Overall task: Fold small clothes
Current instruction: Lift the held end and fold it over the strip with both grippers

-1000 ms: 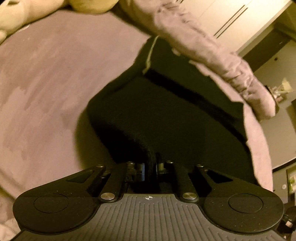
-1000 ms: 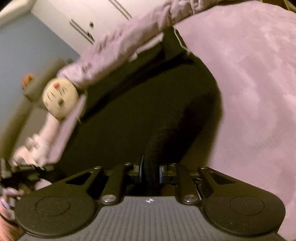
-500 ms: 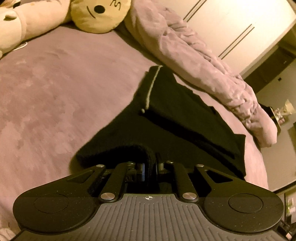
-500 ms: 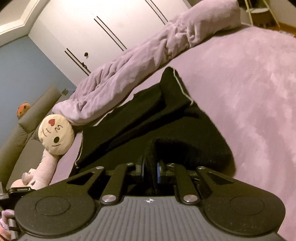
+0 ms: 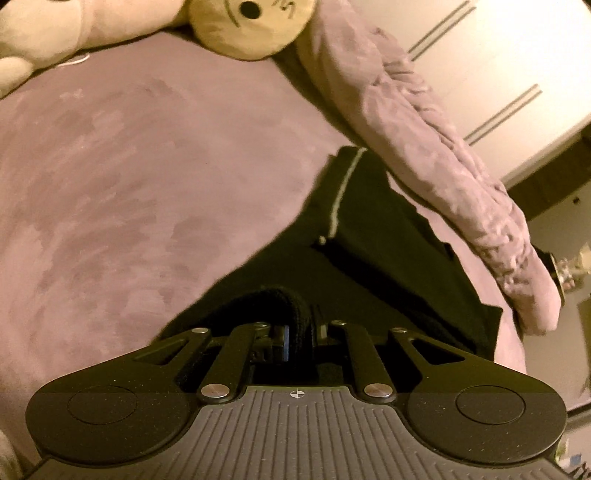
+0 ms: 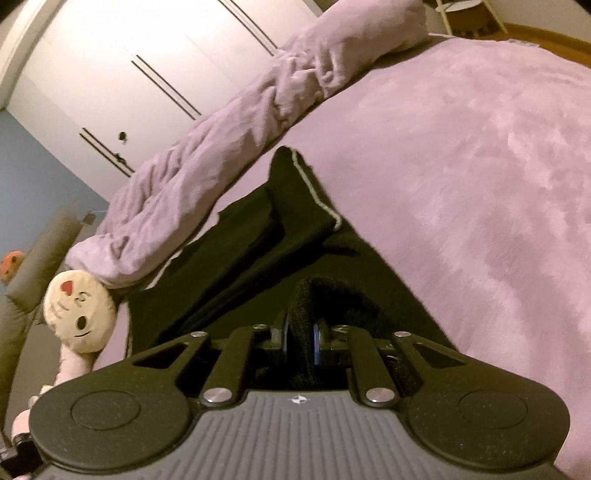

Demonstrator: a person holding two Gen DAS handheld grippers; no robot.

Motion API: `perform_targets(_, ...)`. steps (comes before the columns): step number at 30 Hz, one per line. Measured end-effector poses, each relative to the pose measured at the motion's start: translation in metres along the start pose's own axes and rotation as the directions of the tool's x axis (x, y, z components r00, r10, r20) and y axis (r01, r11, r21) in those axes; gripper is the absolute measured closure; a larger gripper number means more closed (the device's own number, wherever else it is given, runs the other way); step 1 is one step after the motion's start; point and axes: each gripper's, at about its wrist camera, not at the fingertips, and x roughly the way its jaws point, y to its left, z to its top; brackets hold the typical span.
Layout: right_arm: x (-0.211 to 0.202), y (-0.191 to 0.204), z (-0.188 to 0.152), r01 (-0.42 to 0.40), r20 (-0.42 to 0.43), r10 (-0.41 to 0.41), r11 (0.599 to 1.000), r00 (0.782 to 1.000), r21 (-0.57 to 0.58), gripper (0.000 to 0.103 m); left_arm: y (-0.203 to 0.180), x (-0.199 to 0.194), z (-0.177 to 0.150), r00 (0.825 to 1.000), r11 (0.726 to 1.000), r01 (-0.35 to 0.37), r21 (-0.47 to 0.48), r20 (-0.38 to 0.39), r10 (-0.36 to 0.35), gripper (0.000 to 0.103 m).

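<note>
Both grippers, left (image 5: 298,332) and right (image 6: 300,334), pinched the black cloth (image 5: 369,266) on the bed (image 5: 110,184). It looked like a fold was half done. Next, they should lay it flat and let go.

Open purple bedspread (image 5: 129,184) lies to my left. A rumpled purple blanket roll (image 5: 436,147) blocks the far side, with a round plush face (image 5: 255,26) at its end.
</note>
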Motion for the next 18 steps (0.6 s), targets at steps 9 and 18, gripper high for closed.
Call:
perform_targets(9, -0.012, -0.010, -0.001, 0.064, 0.042, -0.059, 0.989, 0.997, -0.136, 0.061, 0.018, 0.015, -0.002, 0.999, 0.998, -0.033, -0.049, -0.035, 0.031, 0.090)
perform_targets(18, 0.004, 0.000, -0.006, 0.089, -0.015, -0.099, 0.947, 0.995, -0.309, 0.044, 0.016, 0.021, -0.006, 0.997, 0.998, -0.056, -0.035, -0.056, 0.054, 0.089)
